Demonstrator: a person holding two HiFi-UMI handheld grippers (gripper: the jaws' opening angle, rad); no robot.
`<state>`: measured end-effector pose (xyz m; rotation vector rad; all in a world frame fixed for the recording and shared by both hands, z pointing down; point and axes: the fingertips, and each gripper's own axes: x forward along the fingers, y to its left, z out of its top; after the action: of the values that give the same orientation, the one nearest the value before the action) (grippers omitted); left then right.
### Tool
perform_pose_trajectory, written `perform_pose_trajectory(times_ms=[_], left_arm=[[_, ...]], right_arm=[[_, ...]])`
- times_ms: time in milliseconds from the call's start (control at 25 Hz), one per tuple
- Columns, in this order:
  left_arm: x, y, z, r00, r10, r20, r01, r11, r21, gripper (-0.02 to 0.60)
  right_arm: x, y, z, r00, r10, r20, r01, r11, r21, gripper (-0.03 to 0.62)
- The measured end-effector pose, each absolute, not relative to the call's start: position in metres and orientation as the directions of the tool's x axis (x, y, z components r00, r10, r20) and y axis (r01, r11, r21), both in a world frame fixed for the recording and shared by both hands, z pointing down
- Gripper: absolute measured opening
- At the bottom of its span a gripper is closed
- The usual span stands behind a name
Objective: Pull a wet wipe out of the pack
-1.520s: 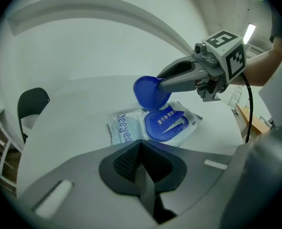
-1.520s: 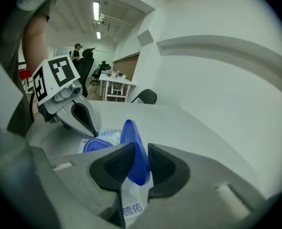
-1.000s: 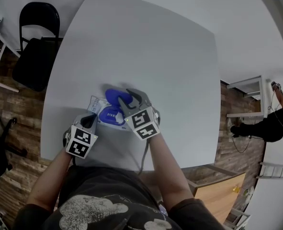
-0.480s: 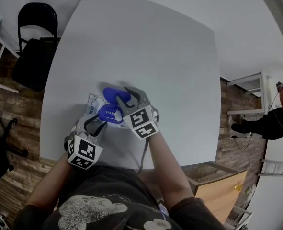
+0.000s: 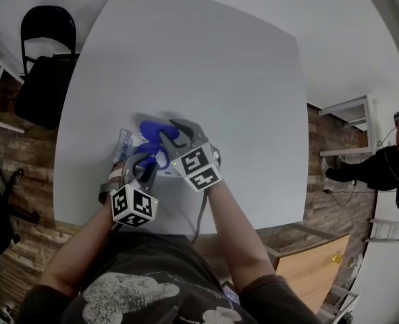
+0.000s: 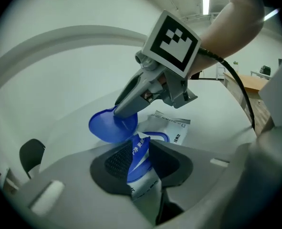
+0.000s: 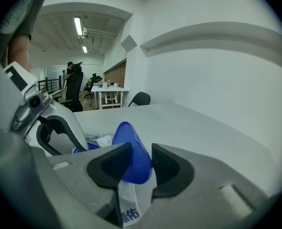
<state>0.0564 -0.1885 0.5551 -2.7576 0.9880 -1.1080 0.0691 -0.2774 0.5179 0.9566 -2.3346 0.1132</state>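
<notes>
A white wet wipe pack (image 5: 126, 142) lies on the white table (image 5: 206, 66), its round blue lid (image 5: 152, 128) flipped up. My right gripper (image 5: 167, 135) is shut on that lid, its jaws closing a little tighter. In the right gripper view the lid (image 7: 133, 147) sits between the pads of the right gripper (image 7: 133, 163). My left gripper (image 5: 144, 162) hangs over the pack's near end, jaws apart. In the left gripper view a blue and white part of the pack (image 6: 138, 156) stands up in the gap of the left gripper (image 6: 143, 159); the pads do not press it.
A black chair (image 5: 44, 66) stands off the table's far left corner. A white shelf (image 5: 351, 133) and a person in dark clothes (image 5: 381, 174) are on the floor to the right. The table's near edge (image 5: 185, 228) runs just under my hands.
My left gripper has moved right and forward from the table's near left onto the pack, rolled, and opened its jaws. The right gripper stays on the lid.
</notes>
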Motion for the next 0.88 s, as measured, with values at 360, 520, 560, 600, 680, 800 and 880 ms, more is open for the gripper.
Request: perform_pose_trajectory(times_ms=[360,520,560,600,680,800,880], left_arm=[[0.037,-0.2,0.536,0.53,-0.64,0.557,-0.719,-0.687,-0.104,0.023],[0.017,-0.206,0.536,0.494,-0.668,0.557,-0.793,-0.609,-0.028,0.021],[0.012,-0.208,0.538,0.487,-0.669,0.561,-0.809,-0.588,0.0,0.021],[0.007,-0.209,0.54,0.48,-0.669,0.567,-0.824,-0.566,0.029,0.02],[0.0,-0.21,0.544,0.474,-0.666,0.577,-0.842,-0.534,0.076,0.02],[-0.001,-0.211,0.547,0.476,-0.662,0.58,-0.848,-0.521,0.101,0.02],[0.0,-0.212,0.548,0.482,-0.657,0.58,-0.848,-0.516,0.119,0.02]], right_arm=[[0.071,-0.278,0.52,-0.547,-0.616,0.568,-0.661,0.733,0.158,0.127],[0.071,-0.278,0.518,-0.548,-0.619,0.562,-0.67,0.727,0.148,0.127],[0.072,-0.278,0.518,-0.545,-0.623,0.562,-0.675,0.723,0.147,0.127],[0.073,-0.278,0.518,-0.54,-0.627,0.562,-0.679,0.719,0.149,0.127],[0.075,-0.277,0.518,-0.532,-0.629,0.567,-0.681,0.716,0.154,0.131],[0.076,-0.273,0.516,-0.541,-0.616,0.572,-0.673,0.726,0.145,0.191],[0.08,-0.271,0.509,-0.542,-0.633,0.553,-0.684,0.715,0.148,0.202]])
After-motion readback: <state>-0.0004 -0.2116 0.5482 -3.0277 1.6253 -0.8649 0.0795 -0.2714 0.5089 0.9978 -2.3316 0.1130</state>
